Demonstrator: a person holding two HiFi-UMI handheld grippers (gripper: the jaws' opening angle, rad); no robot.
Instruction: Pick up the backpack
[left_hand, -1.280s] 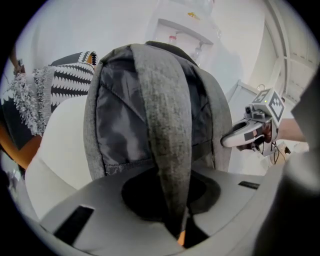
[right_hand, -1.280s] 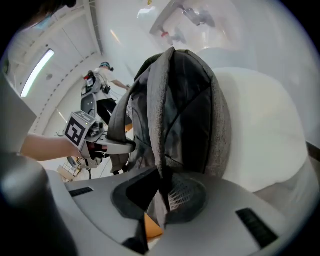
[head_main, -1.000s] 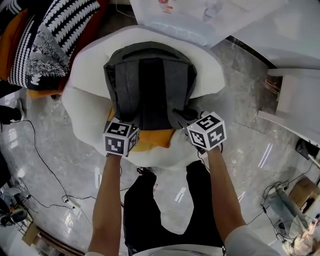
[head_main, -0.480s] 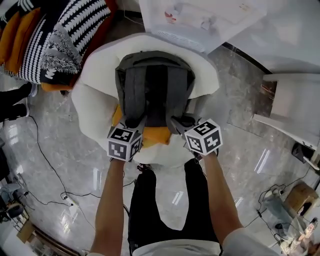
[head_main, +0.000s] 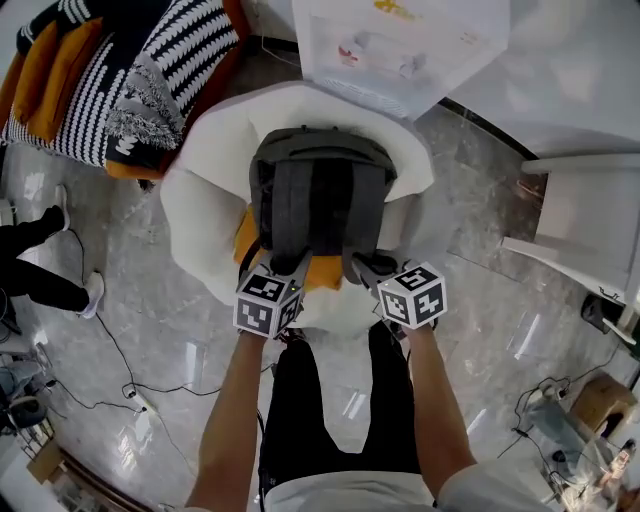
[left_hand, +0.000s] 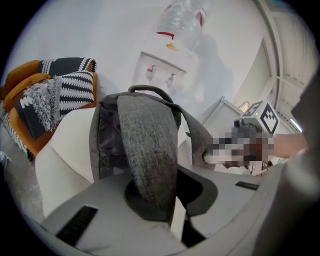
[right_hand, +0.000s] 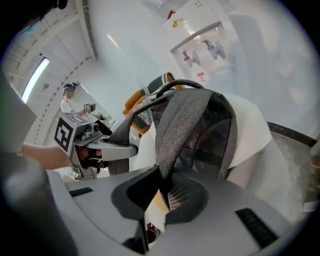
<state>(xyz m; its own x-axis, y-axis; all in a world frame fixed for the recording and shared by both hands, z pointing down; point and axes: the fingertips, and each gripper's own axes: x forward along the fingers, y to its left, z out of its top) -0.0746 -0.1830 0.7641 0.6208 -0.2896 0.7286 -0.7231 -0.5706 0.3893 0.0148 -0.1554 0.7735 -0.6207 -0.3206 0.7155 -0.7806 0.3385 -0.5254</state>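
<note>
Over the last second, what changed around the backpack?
The left gripper and right gripper rose with the shoulder straps, pulling the backpack near end up from the orange cushion. Unchanged: each stays clamped on its strap; the white armchair has not moved.

Two grippers are in use: one left gripper (head_main: 298, 264) and one right gripper (head_main: 364, 266), carrying two marker cubes (head_main: 268, 300), one apiece. Just beyond the fingertips lies one grey backpack (head_main: 318, 200) with two shoulder straps: one left strap (left_hand: 147, 145) pinched between the left fingers and one right strap (right_hand: 182, 120) pinched between the right. Beneath it sits one white armchair (head_main: 215, 160) with one orange cushion (head_main: 246, 232). Farther past the fingertips stands one water dispenser (head_main: 400, 50) with two taps (left_hand: 149, 74).
</note>
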